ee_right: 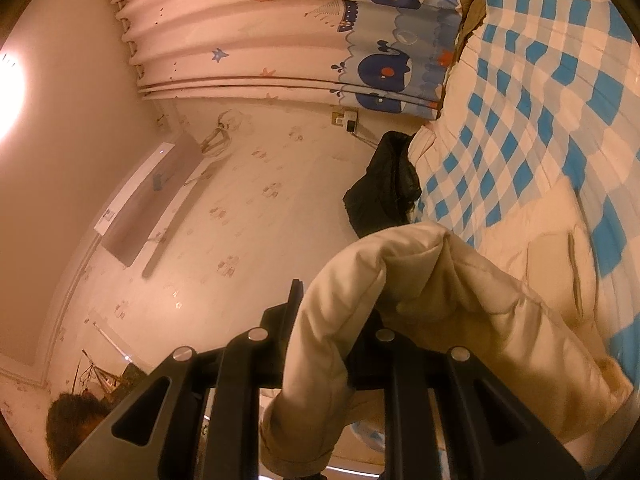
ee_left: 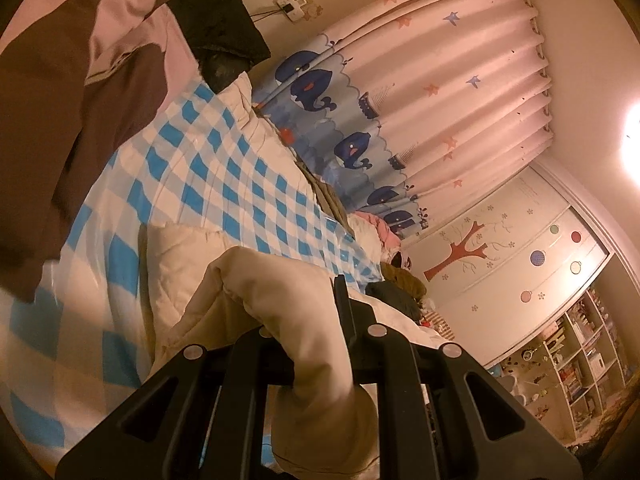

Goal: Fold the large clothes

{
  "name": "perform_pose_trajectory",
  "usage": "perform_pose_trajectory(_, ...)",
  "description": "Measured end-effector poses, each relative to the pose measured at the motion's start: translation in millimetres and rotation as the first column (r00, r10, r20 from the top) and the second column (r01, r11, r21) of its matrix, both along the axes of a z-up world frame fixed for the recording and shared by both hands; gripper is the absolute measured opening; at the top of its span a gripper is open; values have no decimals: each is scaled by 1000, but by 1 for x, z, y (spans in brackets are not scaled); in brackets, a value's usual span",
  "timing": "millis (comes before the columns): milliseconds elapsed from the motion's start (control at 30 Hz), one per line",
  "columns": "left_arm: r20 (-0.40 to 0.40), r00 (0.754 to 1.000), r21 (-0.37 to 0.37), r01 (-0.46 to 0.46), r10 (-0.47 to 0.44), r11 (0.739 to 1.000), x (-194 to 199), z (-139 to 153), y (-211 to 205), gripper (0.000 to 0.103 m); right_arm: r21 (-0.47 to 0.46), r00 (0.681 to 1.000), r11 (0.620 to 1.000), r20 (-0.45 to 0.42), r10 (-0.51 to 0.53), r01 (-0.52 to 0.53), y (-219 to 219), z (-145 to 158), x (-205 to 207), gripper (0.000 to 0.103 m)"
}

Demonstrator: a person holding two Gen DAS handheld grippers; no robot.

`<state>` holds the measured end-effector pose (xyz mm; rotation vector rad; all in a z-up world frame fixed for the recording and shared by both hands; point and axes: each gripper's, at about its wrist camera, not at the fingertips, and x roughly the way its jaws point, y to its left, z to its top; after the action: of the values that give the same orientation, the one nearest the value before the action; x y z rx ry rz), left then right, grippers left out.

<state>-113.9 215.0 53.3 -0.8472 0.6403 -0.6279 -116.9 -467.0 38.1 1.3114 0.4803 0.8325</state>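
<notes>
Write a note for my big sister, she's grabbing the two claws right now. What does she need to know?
Left claw: shut on a bunched edge of the cream padded coat.
Right claw: shut on another bunched part of the same coat.
The rest of the coat trails down onto the blue-and-white checked bed cover. A black garment lies at the bed's far end, apart from the coat.
Done: both claws have a hold and the gripped parts are lifted.
Left: no neat fold shows yet. Probably bring the held edges over onto the coat's body, then smooth it flat.
</notes>
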Motion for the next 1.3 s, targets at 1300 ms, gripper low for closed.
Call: perform_pose_trajectory(1300,-172,964,228,-160,202,960,148,-93,-24,11,-149,942,987,-318,-109,64,7,-116,144,19)
